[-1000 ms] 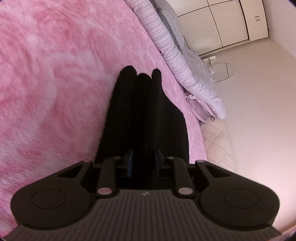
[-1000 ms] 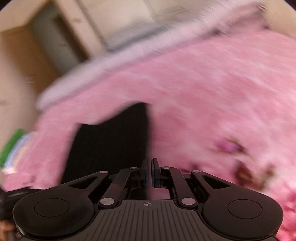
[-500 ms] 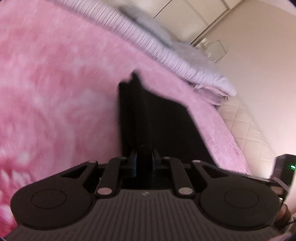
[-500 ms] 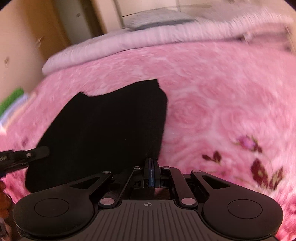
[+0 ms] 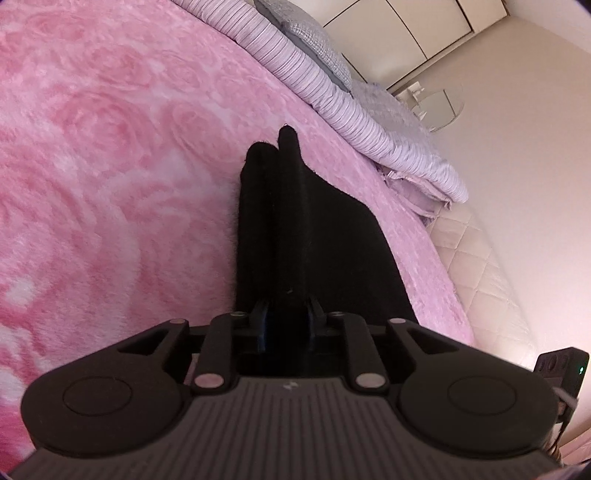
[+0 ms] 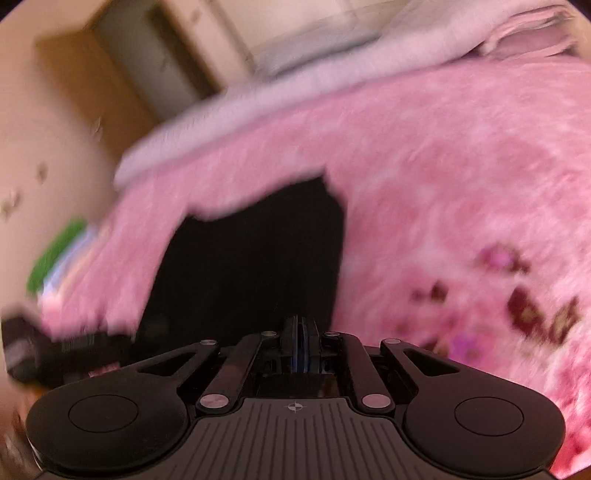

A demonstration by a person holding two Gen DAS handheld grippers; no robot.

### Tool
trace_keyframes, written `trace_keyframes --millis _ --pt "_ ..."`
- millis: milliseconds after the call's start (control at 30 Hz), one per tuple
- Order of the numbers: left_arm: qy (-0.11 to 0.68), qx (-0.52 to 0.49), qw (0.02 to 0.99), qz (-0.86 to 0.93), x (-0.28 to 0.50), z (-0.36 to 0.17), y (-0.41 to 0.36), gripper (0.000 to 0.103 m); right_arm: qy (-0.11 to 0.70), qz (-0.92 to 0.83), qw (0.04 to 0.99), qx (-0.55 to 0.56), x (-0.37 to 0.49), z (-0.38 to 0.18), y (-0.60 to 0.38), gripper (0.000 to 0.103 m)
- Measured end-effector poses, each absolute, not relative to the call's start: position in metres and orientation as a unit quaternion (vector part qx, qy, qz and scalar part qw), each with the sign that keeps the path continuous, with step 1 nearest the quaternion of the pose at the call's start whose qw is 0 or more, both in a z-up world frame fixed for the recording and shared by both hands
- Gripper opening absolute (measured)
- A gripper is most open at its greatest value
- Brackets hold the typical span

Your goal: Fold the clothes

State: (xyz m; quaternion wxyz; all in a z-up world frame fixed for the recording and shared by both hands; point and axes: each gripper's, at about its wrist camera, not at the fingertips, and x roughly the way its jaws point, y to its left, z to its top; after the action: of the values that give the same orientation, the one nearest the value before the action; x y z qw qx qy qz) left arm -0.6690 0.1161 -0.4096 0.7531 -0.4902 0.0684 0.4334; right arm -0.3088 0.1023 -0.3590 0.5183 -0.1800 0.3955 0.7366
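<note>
Black garment (image 5: 325, 236), a dark piece of clothing whose kind cannot be told, lies on the pink rose-patterned blanket (image 5: 110, 166) that covers the bed. In the left wrist view it stretches away from the camera as a flat panel with two narrow rounded folds or ends reaching toward the far side of the bed, the panel spreading to the right toward the bed's edge. The left gripper (image 5: 286, 317) has a fold of this black cloth between its fingers, and its jaws are opening slightly at this moment; the dark fabric fills the gap, so it is hard to see whether the pads press on it, though the cloth appears caught there. In the right wrist view, which is blurred, the same garment (image 6: 255, 258) shows as a broad dark shape on the blanket (image 6: 443, 184), just ahead of the right gripper (image 6: 299, 332), whose fingers are pressed together with nothing visibly between them. Along the far side of the bed runs a striped lilac duvet (image 5: 332, 92) with grey pillows (image 5: 314, 48) on it. Beyond stand pale wardrobe doors (image 5: 424, 26) and a small round glass table (image 5: 439, 105). At the bed's right edge a quilted cream mattress side (image 5: 476, 266) is exposed.
</note>
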Motion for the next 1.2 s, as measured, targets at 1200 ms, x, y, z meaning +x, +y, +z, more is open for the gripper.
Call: trace_keyframes --millis 1200 --pt "0.074 -0.399 0.777 0.482 -0.668 -0.399 0.226 0.008 0.319 0.777 0.467 -0.277 -0.392 -0.363 0.229 0.008"
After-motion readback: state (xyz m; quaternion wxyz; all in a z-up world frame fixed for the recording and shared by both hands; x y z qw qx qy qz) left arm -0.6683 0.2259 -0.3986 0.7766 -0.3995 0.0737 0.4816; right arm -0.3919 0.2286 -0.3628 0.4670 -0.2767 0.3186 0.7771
